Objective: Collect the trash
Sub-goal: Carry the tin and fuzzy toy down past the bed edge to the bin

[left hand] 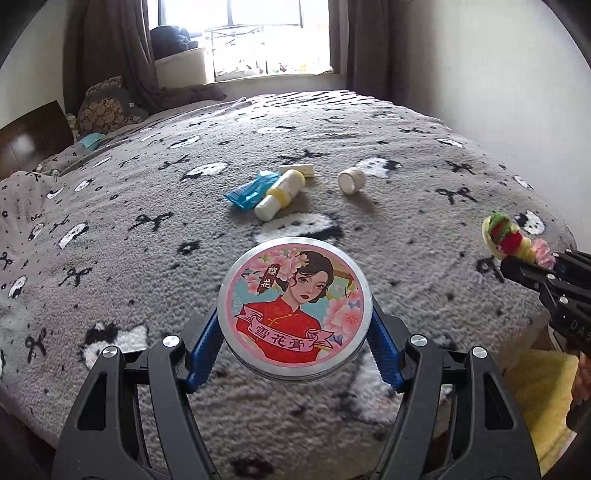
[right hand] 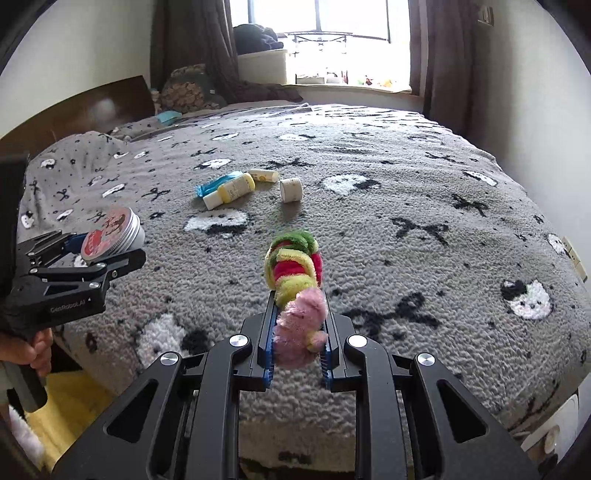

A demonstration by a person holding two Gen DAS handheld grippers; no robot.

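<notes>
My left gripper (left hand: 293, 314) is shut on a round metal cream tin (left hand: 293, 308) with a pink pictured lid, held above the near part of the bed; it also shows in the right wrist view (right hand: 112, 236). My right gripper (right hand: 297, 325) is shut on a bundle of fuzzy hair ties (right hand: 295, 280), green, red, yellow and pink; the bundle also shows in the left wrist view (left hand: 511, 240). On the bed's middle lie a blue wrapper (left hand: 251, 190), a yellow-white bottle (left hand: 280, 194), a small white tube (left hand: 297, 169) and a white jar (left hand: 351, 180).
The bed carries a grey blanket (left hand: 406, 277) with black bows and white cats. Pillows (left hand: 107, 107) and a wooden headboard (left hand: 33, 136) are at far left. A window (left hand: 273, 33) with curtains is behind. A yellow surface (left hand: 543, 402) shows below the bed's near right edge.
</notes>
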